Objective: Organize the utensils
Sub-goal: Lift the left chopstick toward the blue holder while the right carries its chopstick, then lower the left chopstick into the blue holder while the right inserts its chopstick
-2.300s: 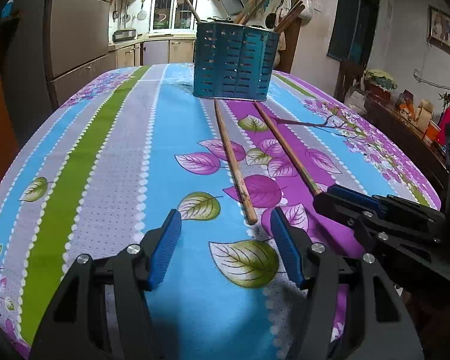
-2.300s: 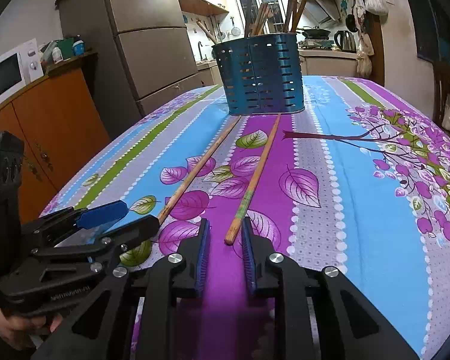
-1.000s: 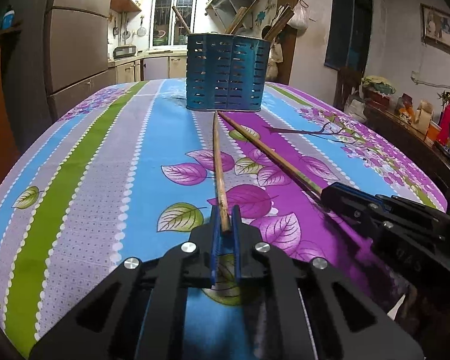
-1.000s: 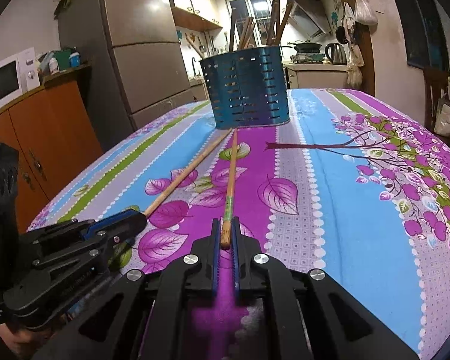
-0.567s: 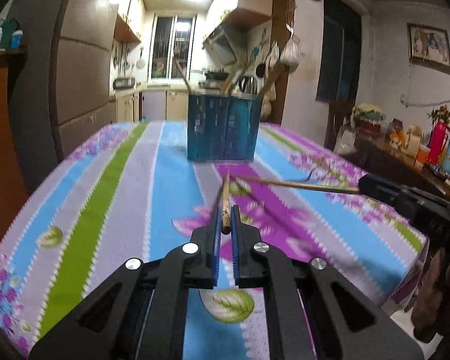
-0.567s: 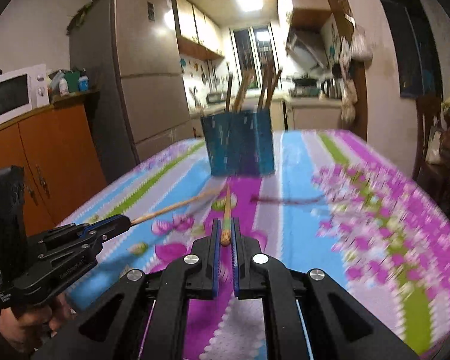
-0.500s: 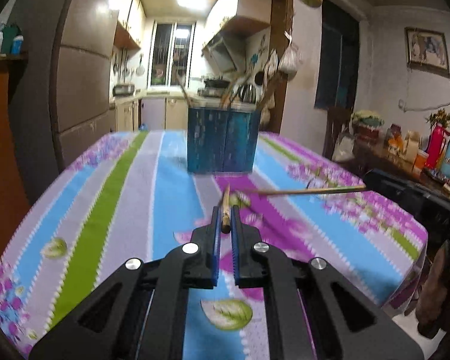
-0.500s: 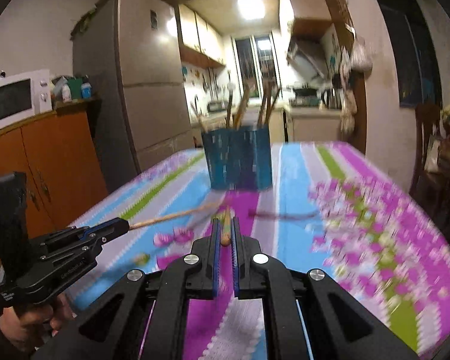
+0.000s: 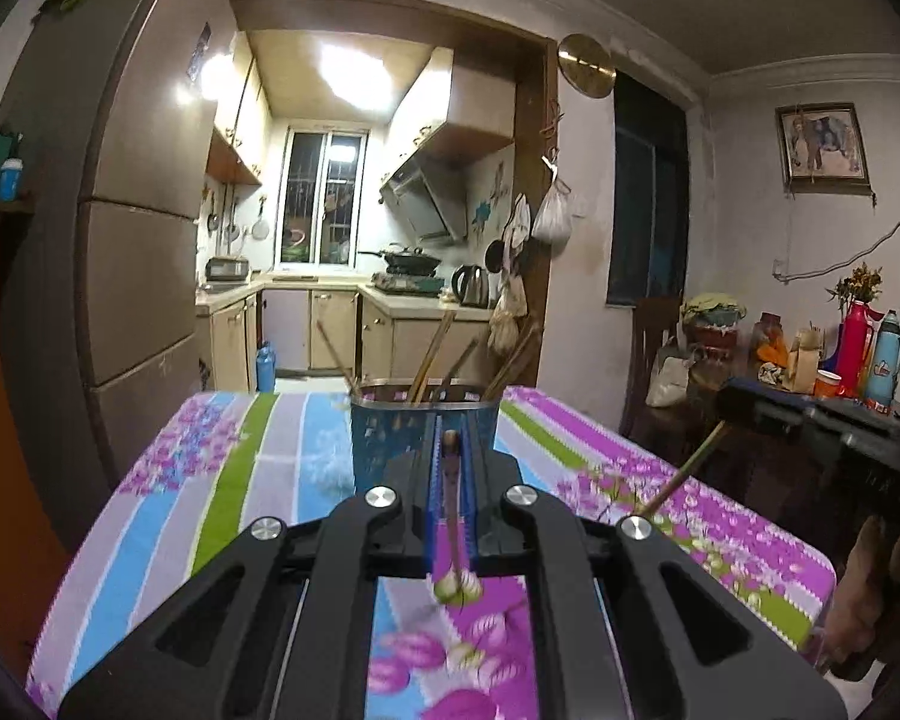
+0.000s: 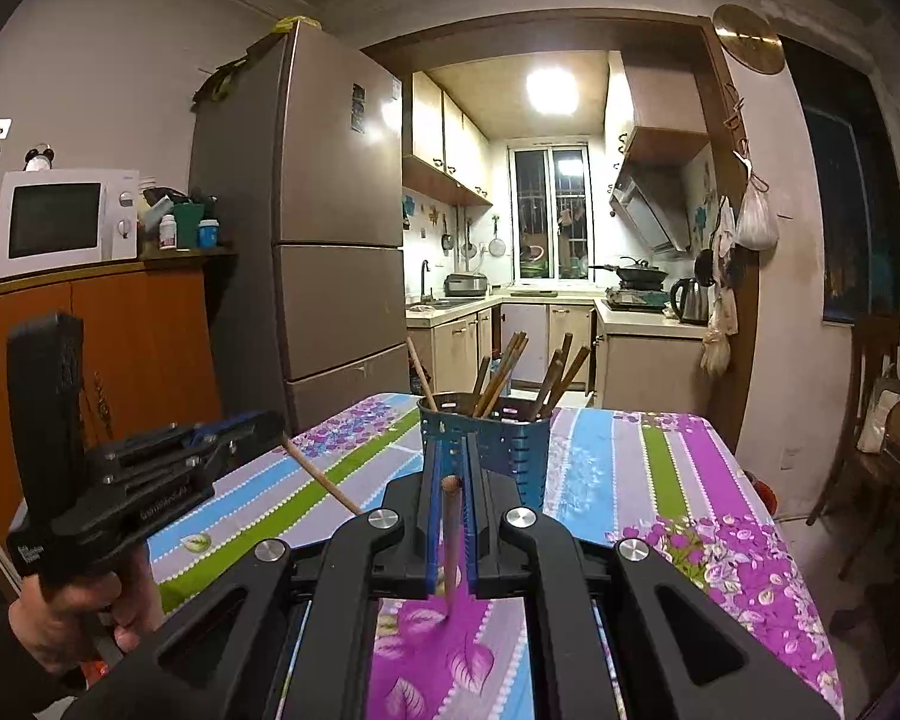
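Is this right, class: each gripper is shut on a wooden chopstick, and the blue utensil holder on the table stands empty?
Not quite. The blue utensil holder is not empty: the right wrist view shows several chopsticks standing in it. The rest holds: left gripper and right gripper are each shut on a chopstick.

White lettering marks the left hand-held gripper [image 10: 270, 429], though it seems too blurred to read.

Both wrist views face utensil holder [image 9: 424, 427] [image 10: 486, 438], kitchen beyond.
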A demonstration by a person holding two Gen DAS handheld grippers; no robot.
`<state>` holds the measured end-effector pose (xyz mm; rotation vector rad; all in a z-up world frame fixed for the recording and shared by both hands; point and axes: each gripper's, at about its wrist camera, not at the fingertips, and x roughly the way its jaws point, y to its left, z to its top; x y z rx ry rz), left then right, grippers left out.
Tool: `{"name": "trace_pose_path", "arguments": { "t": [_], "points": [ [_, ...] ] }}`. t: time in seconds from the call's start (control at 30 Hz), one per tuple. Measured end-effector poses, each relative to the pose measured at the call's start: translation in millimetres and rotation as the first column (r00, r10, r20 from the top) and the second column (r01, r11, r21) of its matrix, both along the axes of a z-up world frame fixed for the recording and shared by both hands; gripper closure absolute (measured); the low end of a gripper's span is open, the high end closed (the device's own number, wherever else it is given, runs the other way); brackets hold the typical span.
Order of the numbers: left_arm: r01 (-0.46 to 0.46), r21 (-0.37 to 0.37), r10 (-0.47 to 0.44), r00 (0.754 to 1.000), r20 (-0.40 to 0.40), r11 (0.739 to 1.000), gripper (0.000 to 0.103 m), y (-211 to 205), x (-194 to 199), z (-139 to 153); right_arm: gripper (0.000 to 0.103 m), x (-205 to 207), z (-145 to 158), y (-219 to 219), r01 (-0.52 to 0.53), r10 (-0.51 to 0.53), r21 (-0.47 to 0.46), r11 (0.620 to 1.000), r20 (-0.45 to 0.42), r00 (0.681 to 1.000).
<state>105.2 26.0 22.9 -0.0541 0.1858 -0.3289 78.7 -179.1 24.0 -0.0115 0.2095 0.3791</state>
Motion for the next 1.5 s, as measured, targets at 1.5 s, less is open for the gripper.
{"name": "trace_pose_path", "arguments": {
  "t": [1.5],
  "points": [
    [0.07,0.223,-0.031,0.985,-0.171,0.972,0.098,-14,69,97,0.096,90,105,3,-0.049,0.05,-0.007,0.999,0.135,0.99]
  ]
}}
